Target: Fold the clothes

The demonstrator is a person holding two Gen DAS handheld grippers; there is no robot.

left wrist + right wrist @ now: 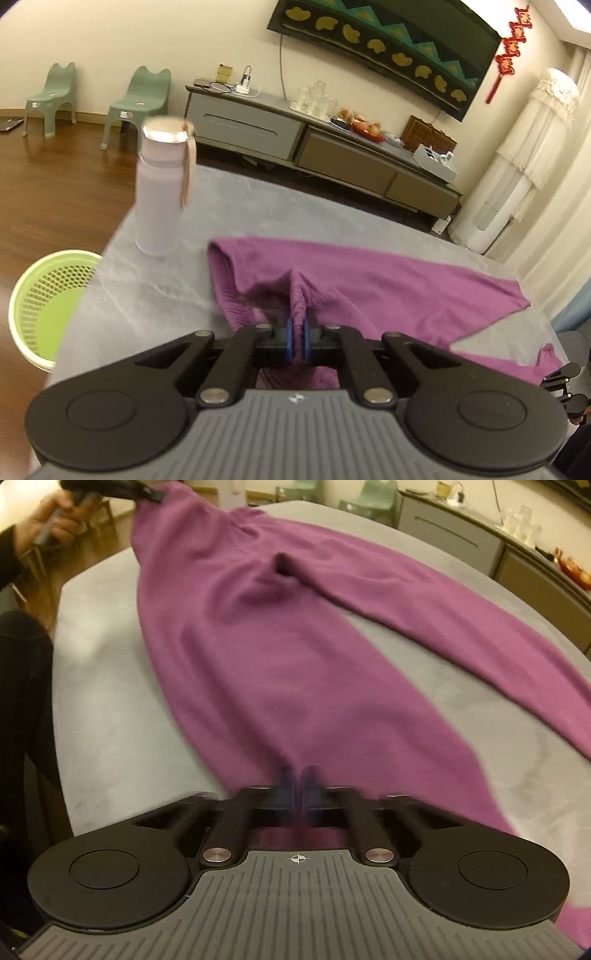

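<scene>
Left tongs (296, 338) clamp a bunched waistband fold; right tongs (298, 788) are closed on a leg hem. Purple trousers (258, 657) lie mostly flat on the grey worktop (110, 738). Lift evenly, keep taut, clear the bottle (160, 188).

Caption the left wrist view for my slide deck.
Left tool shut on bunched purple garment, bottle standing beside.

The left gripper (296, 328) pinches a bunched ridge of the purple garment (369, 280), which spreads to the right over the grey table (155, 295). A lilac bottle (160, 192) stands far left on the table, beside a green basket (48, 306) on the floor.
</scene>
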